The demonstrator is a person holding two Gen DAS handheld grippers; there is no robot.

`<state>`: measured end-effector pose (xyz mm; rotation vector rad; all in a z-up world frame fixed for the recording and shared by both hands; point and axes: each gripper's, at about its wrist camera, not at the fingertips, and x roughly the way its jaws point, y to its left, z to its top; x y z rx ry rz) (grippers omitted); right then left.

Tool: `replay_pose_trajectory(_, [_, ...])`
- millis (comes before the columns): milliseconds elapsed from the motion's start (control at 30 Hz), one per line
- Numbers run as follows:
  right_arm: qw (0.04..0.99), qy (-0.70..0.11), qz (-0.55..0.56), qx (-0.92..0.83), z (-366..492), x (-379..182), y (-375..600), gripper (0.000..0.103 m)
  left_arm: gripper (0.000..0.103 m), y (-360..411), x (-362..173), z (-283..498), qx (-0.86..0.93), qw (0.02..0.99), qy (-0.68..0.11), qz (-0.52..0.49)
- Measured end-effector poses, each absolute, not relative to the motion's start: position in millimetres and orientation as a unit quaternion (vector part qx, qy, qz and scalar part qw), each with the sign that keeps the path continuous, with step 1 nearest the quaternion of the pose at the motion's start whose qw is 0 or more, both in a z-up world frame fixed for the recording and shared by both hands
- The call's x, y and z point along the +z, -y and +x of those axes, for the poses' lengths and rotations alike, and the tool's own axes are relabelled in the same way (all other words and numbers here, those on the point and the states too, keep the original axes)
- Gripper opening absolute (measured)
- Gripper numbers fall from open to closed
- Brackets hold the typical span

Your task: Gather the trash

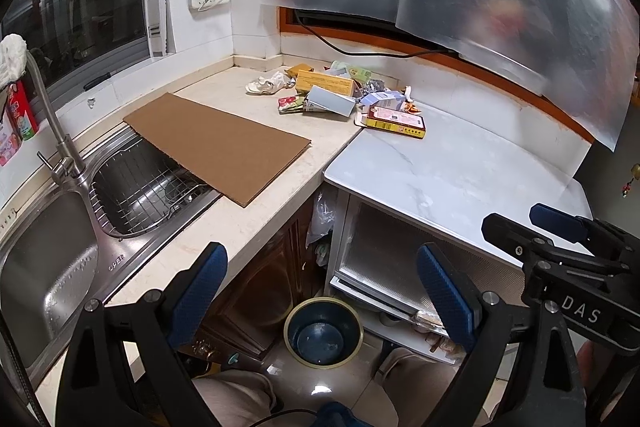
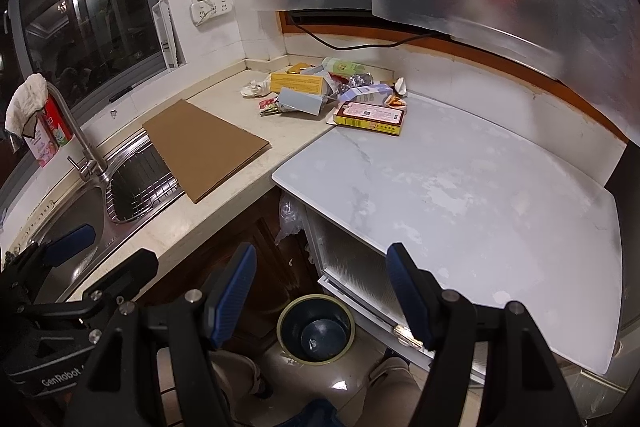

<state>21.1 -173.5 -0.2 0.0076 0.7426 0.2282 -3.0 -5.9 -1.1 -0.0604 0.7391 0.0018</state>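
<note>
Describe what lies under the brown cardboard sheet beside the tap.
The cardboard sheet rests partly on the beige counter and overhangs the sink's right basin, where a wire rack shows. The rest of that rack and basin is covered.

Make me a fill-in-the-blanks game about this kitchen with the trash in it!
1. The flat cardboard sheet lies partly over the ____.
2. The round bin stands on the ____.
3. The pile of trash sits in the ____ of the counter.
4. The fingers of the right gripper hold ____.

Missing words: sink; floor; corner; nothing
</note>
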Motion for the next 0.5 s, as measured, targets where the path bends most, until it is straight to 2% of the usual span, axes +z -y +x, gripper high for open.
replay_pose_trajectory(300, [0.927, -0.358, 0.018, 0.115, 30, 1, 177, 0.068, 0.095, 6, 0, 4, -0.006, 0.939, -0.343, -0.026])
replay_pose_trajectory(500, [0.921, -0.366, 0.032, 0.131, 50, 4, 187, 0.068, 0.095, 1, 7, 24, -0.003, 0.933, -0.361, -0.007])
